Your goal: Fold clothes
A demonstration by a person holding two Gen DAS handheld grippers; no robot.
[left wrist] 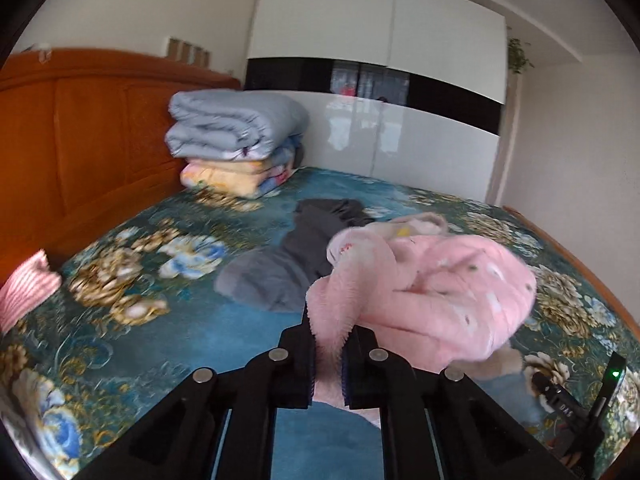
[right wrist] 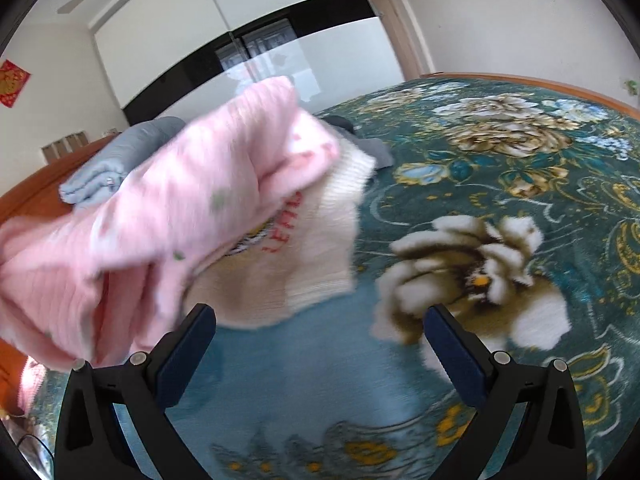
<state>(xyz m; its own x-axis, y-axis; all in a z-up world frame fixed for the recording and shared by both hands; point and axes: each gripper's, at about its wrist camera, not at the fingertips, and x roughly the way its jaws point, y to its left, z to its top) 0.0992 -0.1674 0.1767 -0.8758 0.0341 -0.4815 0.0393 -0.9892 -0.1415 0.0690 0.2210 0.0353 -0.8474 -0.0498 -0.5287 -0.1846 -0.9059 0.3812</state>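
A fluffy pink garment (left wrist: 436, 292) hangs bunched above the floral bedspread, and my left gripper (left wrist: 329, 344) is shut on a fold of it. A cream knitted piece with red lettering (left wrist: 348, 246) is tangled in the same bundle. In the right wrist view the pink garment (right wrist: 160, 216) fills the left half, lifted off the bed, with the cream knit (right wrist: 304, 256) hanging under it. My right gripper (right wrist: 320, 320) stands open just below and to the right of the bundle, nothing between its fingers. The bundle is blurred in this view.
A dark grey garment (left wrist: 288, 256) lies flat behind the pink one. Folded quilts (left wrist: 236, 144) are stacked against the orange headboard (left wrist: 80, 144). A pink striped cloth (left wrist: 28, 292) sits at the left edge. The other gripper's body (left wrist: 576, 412) shows at lower right. A white wardrobe (left wrist: 400, 92) stands behind the bed.
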